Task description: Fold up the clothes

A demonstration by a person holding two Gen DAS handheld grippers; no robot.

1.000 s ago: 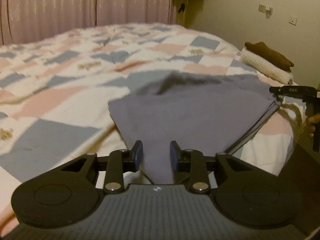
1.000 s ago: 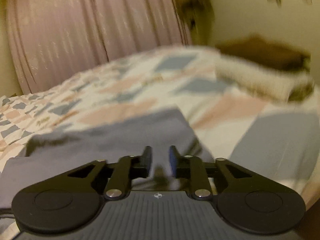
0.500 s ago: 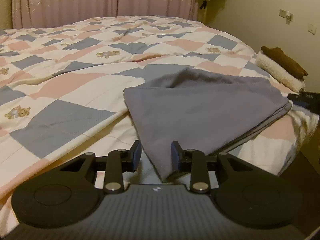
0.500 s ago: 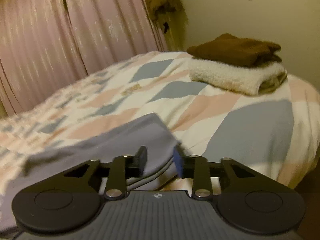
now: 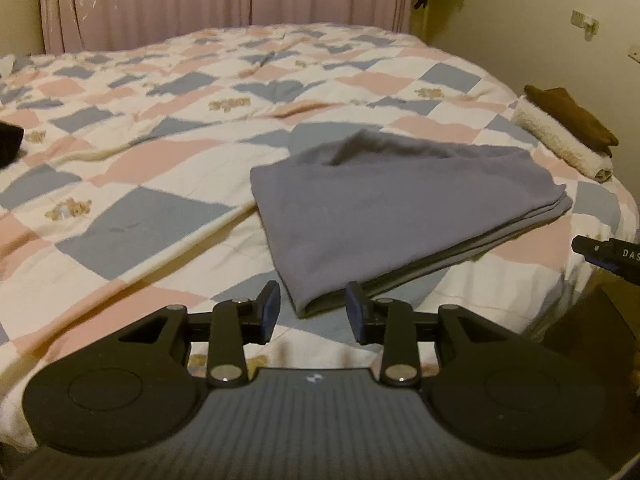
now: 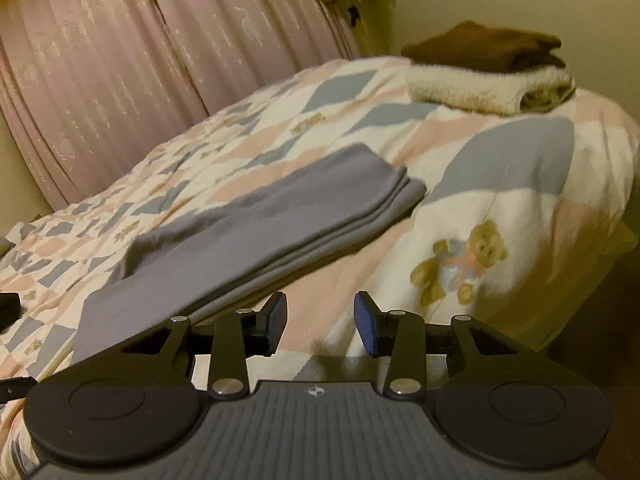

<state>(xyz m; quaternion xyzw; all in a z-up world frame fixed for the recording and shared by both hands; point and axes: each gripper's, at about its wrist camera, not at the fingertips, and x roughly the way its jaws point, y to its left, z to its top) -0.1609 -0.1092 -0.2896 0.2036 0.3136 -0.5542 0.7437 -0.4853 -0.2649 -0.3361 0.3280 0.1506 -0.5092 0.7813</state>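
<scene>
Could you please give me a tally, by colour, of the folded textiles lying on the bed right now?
Grey: 1, the grey folded garment lying near the bed's edge
Brown: 1, the brown folded garment on top of the stack
Cream: 1, the cream folded towel underneath it
Total: 3

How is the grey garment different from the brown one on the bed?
The grey garment lies directly on the quilt, near the gripper; the brown garment sits on a cream towel at the far corner. The grey one spreads wide and flat, the brown one is a smaller, thicker bundle. Both are folded, and neither is held.
</scene>
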